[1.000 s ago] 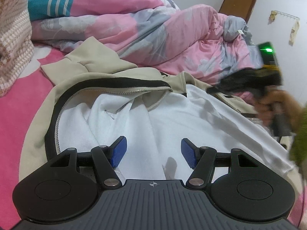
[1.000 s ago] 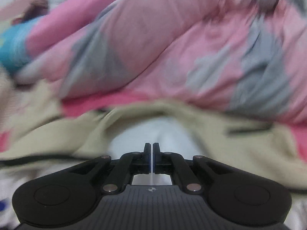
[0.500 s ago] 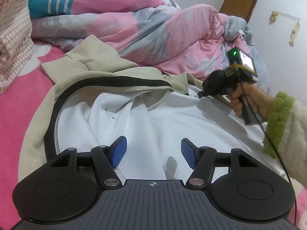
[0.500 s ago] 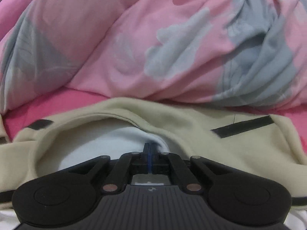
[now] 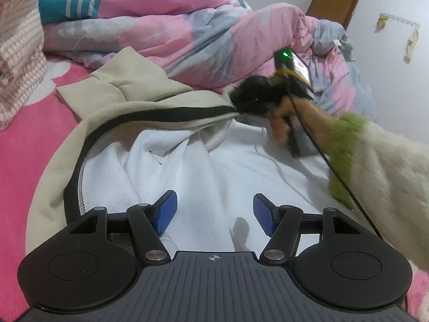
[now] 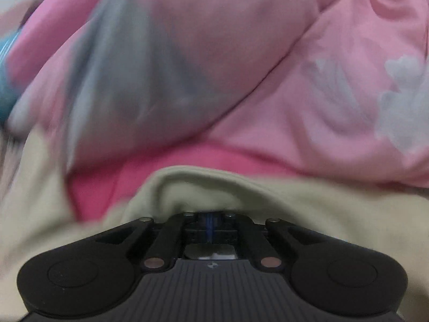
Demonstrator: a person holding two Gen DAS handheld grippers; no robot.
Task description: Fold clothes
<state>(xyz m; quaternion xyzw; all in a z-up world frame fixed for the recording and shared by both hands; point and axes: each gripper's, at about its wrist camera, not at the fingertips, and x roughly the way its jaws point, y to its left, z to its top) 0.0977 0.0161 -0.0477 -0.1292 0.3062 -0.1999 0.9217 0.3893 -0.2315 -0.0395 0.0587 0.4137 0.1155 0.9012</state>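
A beige jacket [image 5: 128,80] with a black-trimmed zip edge lies open on the bed, its white lining [image 5: 214,161] facing up. My left gripper [image 5: 214,206] hovers open low over the lining, with nothing between its blue pads. At the far end of the zip edge, a hand holds my right gripper [image 5: 241,99], blurred. In the right wrist view the right gripper [image 6: 210,218] is shut. A fold of the beige jacket [image 6: 295,209] drapes over its tips and hides them.
A pink and grey duvet [image 5: 187,35] is heaped along the far side, close behind the jacket. Pink sheet [image 5: 26,139] shows at the left, beside a checked pillow [image 5: 18,53]. A fuzzy sleeve with a green cuff [image 5: 346,145] reaches in from the right.
The right gripper has swept left and slightly down to the end of the black-trimmed edge, with the beige fold staying at its tips. The left gripper has kept still.
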